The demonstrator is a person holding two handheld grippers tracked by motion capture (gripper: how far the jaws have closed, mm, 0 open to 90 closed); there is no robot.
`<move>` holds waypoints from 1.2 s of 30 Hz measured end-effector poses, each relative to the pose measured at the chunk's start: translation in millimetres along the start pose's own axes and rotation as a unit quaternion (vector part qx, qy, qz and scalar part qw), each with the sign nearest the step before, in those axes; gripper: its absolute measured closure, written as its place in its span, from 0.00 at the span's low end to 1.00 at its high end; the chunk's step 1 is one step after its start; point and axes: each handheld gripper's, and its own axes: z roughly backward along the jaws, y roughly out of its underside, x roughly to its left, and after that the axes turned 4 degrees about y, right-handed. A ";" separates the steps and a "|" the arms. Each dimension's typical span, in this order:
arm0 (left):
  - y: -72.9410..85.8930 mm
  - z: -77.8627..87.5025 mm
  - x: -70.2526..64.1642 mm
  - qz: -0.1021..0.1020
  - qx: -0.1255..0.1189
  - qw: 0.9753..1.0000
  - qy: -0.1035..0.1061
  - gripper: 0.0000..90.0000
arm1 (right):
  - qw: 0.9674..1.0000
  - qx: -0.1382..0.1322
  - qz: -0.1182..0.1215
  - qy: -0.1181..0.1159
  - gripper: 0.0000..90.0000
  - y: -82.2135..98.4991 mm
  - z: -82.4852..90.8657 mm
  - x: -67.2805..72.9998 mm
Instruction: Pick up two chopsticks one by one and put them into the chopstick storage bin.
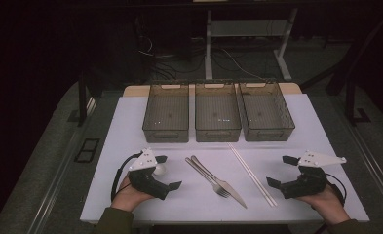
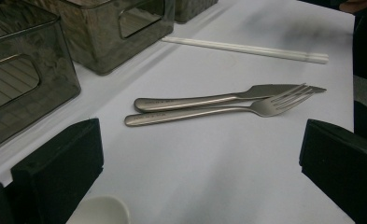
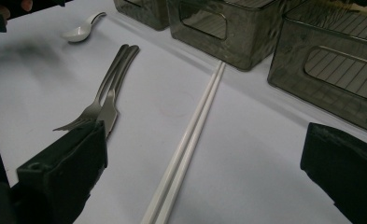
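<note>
fork [image 1: 209, 177]: shiny steel, slim, tines toward me, lying diagonal
chopsticks [image 1: 252, 174]: white, thin, same slant
left gripper [image 1: 168, 172]: wide, empty
right gripper [image 1: 282, 171]: wide too

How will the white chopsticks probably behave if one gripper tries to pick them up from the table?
The white chopsticks look thin, smooth and stiff, so they may slip between the pads. They lie flat as a touching pair, so one could separate or roll. They are probably light.
</note>
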 end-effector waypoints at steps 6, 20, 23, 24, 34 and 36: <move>0.0 -0.6 -1.1 -0.003 0.000 1.000 -0.001 0.00 | 1.000 0.002 -0.007 -0.004 0.01 -0.4 0.6 -0.8; 1.0 0.6 0.0 -0.005 -0.004 1.000 -0.004 0.00 | 1.000 0.019 -0.014 -0.013 0.01 -6.4 -4.5 -2.3; 0.6 -0.7 -0.7 -0.004 0.001 1.000 -0.007 0.00 | 1.000 0.020 -0.015 -0.010 0.01 -10.6 -7.5 -2.8; 0.6 -0.9 -1.1 -0.003 0.001 1.000 -0.007 0.00 | 1.000 0.019 -0.017 -0.011 0.01 -11.7 -8.5 -2.8; -0.2 -0.1 -2.7 0.000 -0.003 1.000 -0.002 0.00 | 1.000 0.020 -0.008 -0.007 0.01 -19.4 -20.6 -1.6; -0.3 -0.4 -3.6 -0.002 -0.004 1.000 -0.002 0.00 | 1.000 0.019 -0.010 -0.006 0.01 -20.9 -22.8 -2.0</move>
